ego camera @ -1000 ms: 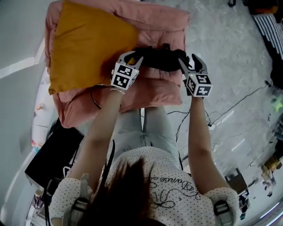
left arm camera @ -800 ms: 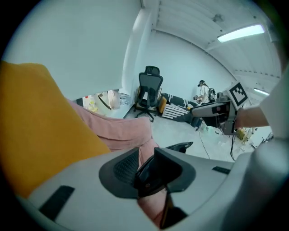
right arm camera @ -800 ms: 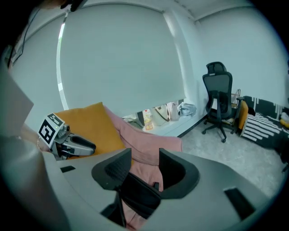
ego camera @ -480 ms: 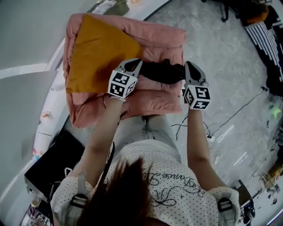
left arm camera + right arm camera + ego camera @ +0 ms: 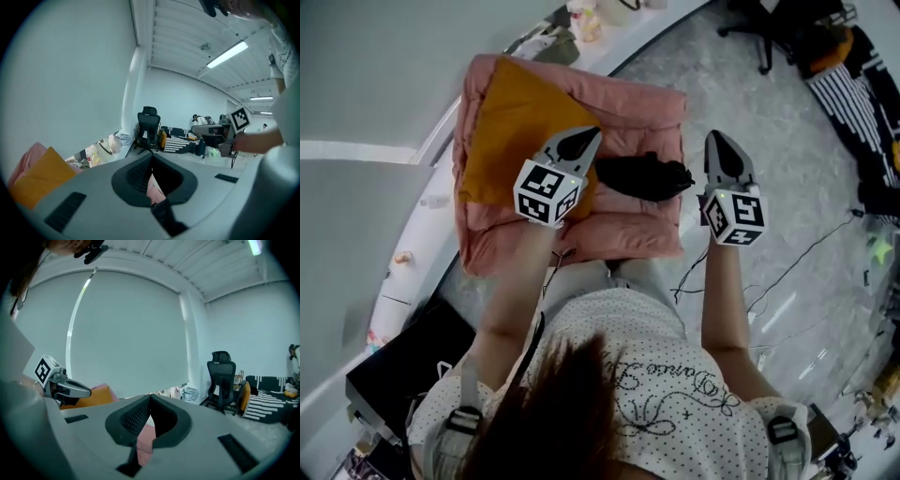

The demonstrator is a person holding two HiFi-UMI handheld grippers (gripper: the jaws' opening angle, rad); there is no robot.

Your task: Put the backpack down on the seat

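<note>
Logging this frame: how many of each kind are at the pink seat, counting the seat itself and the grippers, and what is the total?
Pink seat: 1
Orange cushion: 1, on the seat
Black backpack: 1, lying on the seat
Grippers: 2, the left gripper and the right gripper, jaws just closed with nothing between them
Total: 5

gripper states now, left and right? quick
Left gripper: shut, jaws just closed, nothing between them.
Right gripper: shut, jaws just closed, nothing between them.
The backpack lies on the pink seat, held by neither.
</note>
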